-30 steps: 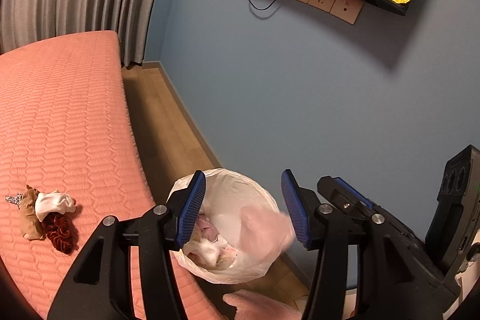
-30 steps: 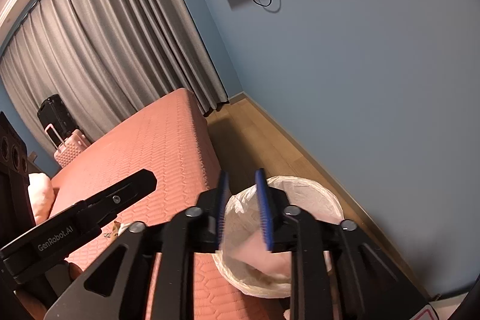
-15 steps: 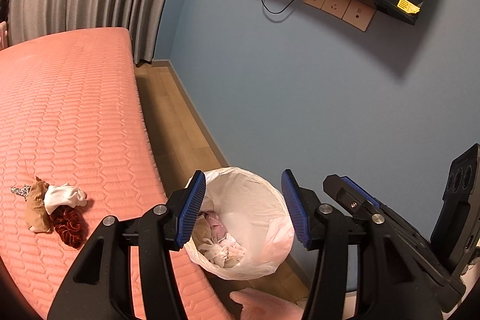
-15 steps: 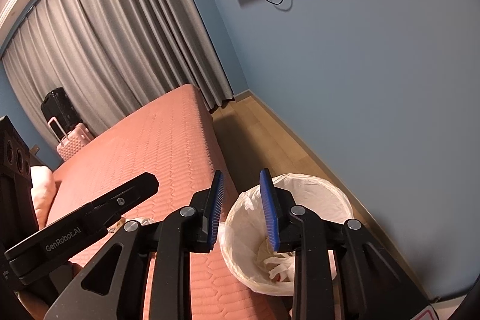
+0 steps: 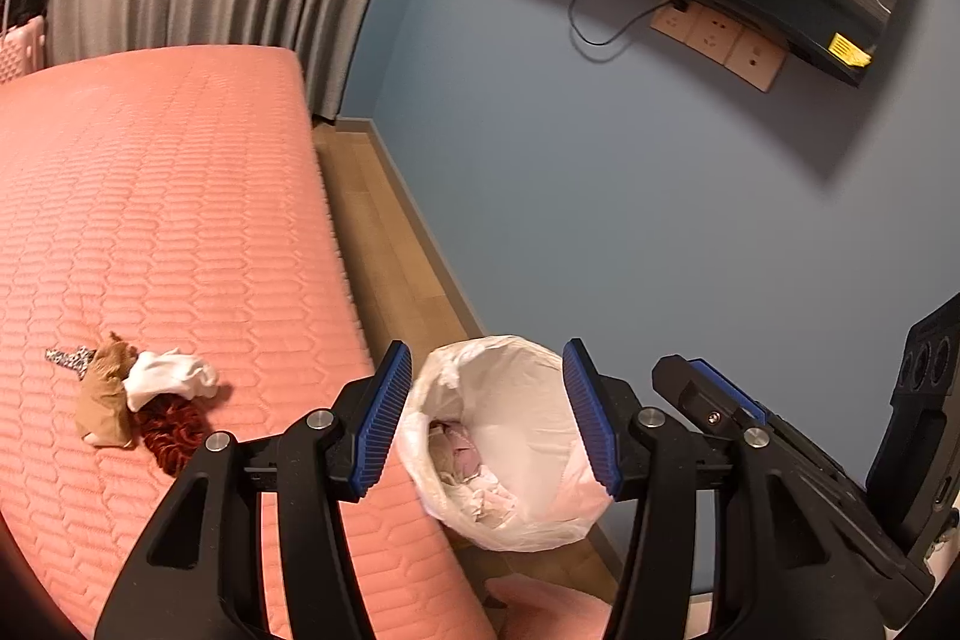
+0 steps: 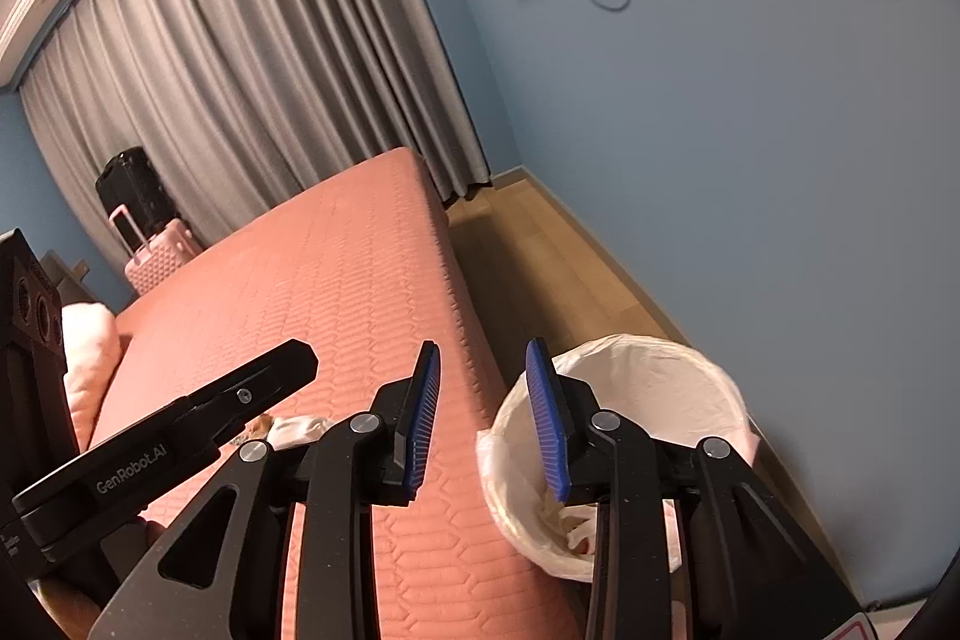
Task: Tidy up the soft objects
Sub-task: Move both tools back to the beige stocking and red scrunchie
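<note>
A bin lined with a white bag (image 5: 510,436) stands on the floor beside the bed, with pale crumpled soft items (image 5: 465,466) inside. My left gripper (image 5: 489,418) hovers open above it, holding nothing. A small pile lies on the bed at the left: a white sock (image 5: 168,376), a tan cloth (image 5: 105,394), a dark red scrunchie (image 5: 174,430) and a patterned bit (image 5: 66,358). In the right wrist view, my right gripper (image 6: 486,418) is open and empty over the bed edge, just left of the bin (image 6: 636,388). The white sock (image 6: 300,427) peeks out behind its left finger.
The salmon quilted bed (image 5: 168,220) fills the left. A strip of wooden floor (image 5: 390,250) runs between bed and blue wall (image 5: 630,190). Grey curtains (image 6: 270,70), a pink suitcase (image 6: 159,253), a black suitcase (image 6: 129,181) and a pink pillow (image 6: 87,358) sit further back.
The right gripper opened and a pink soft item dropped into the bin. Both grippers have since drawn back and to the left, away from the bin.
</note>
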`<state>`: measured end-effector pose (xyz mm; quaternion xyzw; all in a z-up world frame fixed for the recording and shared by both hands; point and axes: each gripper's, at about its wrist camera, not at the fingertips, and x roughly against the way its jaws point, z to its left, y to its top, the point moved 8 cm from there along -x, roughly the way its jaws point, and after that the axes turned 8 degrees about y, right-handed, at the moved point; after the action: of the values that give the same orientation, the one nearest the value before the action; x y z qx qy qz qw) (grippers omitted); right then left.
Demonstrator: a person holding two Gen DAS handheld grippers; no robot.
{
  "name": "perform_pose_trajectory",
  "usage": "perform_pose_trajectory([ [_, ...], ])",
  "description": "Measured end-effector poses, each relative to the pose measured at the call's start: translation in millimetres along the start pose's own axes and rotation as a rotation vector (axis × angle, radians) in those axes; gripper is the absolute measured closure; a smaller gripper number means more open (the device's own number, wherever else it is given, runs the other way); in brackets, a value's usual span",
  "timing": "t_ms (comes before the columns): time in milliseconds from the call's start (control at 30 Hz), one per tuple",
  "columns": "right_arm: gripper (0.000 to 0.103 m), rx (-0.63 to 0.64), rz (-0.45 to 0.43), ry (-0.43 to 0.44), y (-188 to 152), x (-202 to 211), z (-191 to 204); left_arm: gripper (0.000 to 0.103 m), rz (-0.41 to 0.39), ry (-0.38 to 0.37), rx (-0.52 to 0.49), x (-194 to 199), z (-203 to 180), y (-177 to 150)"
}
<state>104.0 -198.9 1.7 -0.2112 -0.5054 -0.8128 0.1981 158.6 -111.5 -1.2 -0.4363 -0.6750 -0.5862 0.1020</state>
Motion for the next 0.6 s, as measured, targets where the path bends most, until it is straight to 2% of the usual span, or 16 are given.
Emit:
perform_pose_trajectory([
  [133, 0.069, 0.014, 0.019, 0.016, -7.3, -8.9, 15.6, 0.05, 0.003, 0.024, 0.033, 1.1, 21.2, -2.2],
  [267, 0.066, 0.028, 0.037, 0.029, -14.4, -19.2, 32.0, 0.041, 0.003, 0.061, 0.067, 2.4, 45.7, -4.8],
  [533, 0.06, 0.056, 0.095, 0.068, -34.2, -48.8, 69.6, 0.036, 0.02, 0.155, 0.151, 5.5, 115.9, -17.3],
  [600, 0.06, 0.06, 0.113, 0.076, -40.1, -57.5, 78.1, 0.031, 0.027, 0.179, 0.167, 5.3, 133.7, -21.2],
])
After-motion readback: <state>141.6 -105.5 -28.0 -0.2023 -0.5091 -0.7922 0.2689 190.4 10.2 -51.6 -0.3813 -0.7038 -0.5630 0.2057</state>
